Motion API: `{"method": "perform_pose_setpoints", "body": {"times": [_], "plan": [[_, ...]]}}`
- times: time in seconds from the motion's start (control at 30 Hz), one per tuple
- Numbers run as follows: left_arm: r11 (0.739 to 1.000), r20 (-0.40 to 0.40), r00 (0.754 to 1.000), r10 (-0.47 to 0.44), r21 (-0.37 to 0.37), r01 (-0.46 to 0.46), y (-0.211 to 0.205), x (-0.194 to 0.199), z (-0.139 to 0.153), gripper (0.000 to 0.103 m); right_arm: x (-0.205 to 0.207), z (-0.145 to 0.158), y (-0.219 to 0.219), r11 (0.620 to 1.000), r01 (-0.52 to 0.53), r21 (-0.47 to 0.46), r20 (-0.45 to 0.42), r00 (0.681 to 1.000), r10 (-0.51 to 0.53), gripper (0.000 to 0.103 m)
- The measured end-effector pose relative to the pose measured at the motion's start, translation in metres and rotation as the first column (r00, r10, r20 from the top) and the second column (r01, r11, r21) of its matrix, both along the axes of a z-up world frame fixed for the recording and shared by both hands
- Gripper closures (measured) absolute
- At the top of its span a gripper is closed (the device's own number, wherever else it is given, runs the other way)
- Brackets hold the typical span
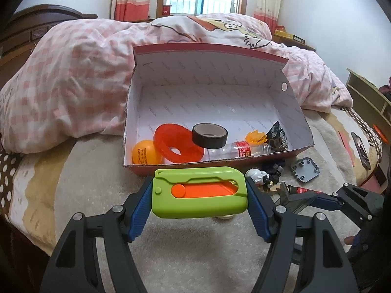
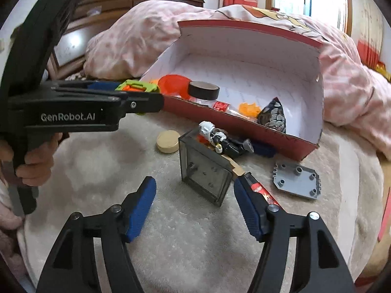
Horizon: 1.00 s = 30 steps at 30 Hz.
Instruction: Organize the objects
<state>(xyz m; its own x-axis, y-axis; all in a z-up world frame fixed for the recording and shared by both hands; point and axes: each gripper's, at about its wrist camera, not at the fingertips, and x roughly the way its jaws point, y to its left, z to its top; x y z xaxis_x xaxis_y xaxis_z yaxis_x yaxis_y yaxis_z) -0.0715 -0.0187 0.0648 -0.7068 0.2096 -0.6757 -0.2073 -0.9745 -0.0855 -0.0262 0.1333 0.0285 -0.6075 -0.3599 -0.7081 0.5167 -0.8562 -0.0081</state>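
On the bed (image 2: 171, 219), at nine o'clock in the right wrist view: left tool (image 1: 200, 193) clamped on a green and orange toy cutter (image 1: 199, 193), pads pressing both short ends, held above the blanket just short of the red box (image 2: 244, 124). Seen from the left wrist, near wall of the box at twelve o'clock from the cutter. Inside the box, left to right: orange ball (image 1: 143, 155), red ring (image 1: 178, 144), black tape roll (image 1: 209, 135), clear bottle (image 1: 229, 150), yellow-orange bit (image 1: 256, 138), dark patterned pouch (image 1: 277, 134).

Step in hand, by judgement: carrying the cutter to the box. Next move: lift over the near wall, forward toward twelve o'clock, release over bare floor at the far side, clear of the ring and tape.

Centre of the right wrist view: round wooden disc (image 2: 167, 141) alone on the blanket; to its right a smoky clear case (image 2: 204, 171) tilted on edge; behind it a small black and white figure (image 2: 220, 138), lying against the box wall.

Right tool (image 2: 194, 207) spread apart, empty, low over the blanket, the case at twelve o'clock beyond its tips. Red and black packet (image 2: 260, 188) just beside its right finger; contact unclear. Grey studded plate (image 2: 297, 179) at two o'clock, flat on the blanket.

Likely next for that tool: close on the case across its thin sides.
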Motion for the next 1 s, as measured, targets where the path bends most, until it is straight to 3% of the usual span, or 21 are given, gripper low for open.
{"method": "perform_pose_setpoints", "body": {"times": [0.2, 0.37, 0.43, 0.57, 0.6, 0.73, 1.0], "plan": [[1.000, -0.001, 1.000, 0.011, 0.009, -0.011, -0.004, 0.001, -0.001, 0.032, -0.016, -0.001, -0.002, 0.995, 0.054, -0.089, 0.035, 0.998, -0.051, 0.035], [1.000, 0.000, 1.000, 0.017, 0.013, -0.017, -0.007, 0.001, -0.002, 0.032, -0.030, -0.005, -0.002, 0.988, 0.115, -0.100, 0.062, 0.992, -0.110, 0.036], [1.000, 0.000, 1.000, 0.017, 0.014, -0.017, -0.007, 0.002, -0.002, 0.032, -0.032, -0.005, 0.003, 0.983, 0.126, -0.133, 0.080, 0.990, -0.116, 0.054], [1.000, 0.003, 1.000, 0.016, 0.014, -0.016, -0.007, 0.001, -0.003, 0.032, -0.031, -0.002, 0.009, 0.976, 0.148, -0.161, 0.076, 0.988, -0.138, 0.072], [1.000, 0.004, 1.000, 0.016, 0.014, -0.016, -0.007, 0.001, -0.003, 0.032, -0.031, 0.000, 0.012, 0.973, 0.149, -0.178, 0.078, 0.988, -0.137, 0.082], [1.000, 0.003, 1.000, 0.016, 0.014, -0.016, -0.007, 0.001, -0.003, 0.032, -0.029, 0.006, 0.013, 0.968, 0.137, -0.211, 0.069, 0.990, -0.125, 0.088], [1.000, -0.003, 1.000, 0.020, 0.017, -0.020, -0.009, 0.000, 0.000, 0.032, -0.015, 0.026, 0.009, 0.967, 0.077, -0.242, 0.017, 0.997, -0.076, 0.088]]}}
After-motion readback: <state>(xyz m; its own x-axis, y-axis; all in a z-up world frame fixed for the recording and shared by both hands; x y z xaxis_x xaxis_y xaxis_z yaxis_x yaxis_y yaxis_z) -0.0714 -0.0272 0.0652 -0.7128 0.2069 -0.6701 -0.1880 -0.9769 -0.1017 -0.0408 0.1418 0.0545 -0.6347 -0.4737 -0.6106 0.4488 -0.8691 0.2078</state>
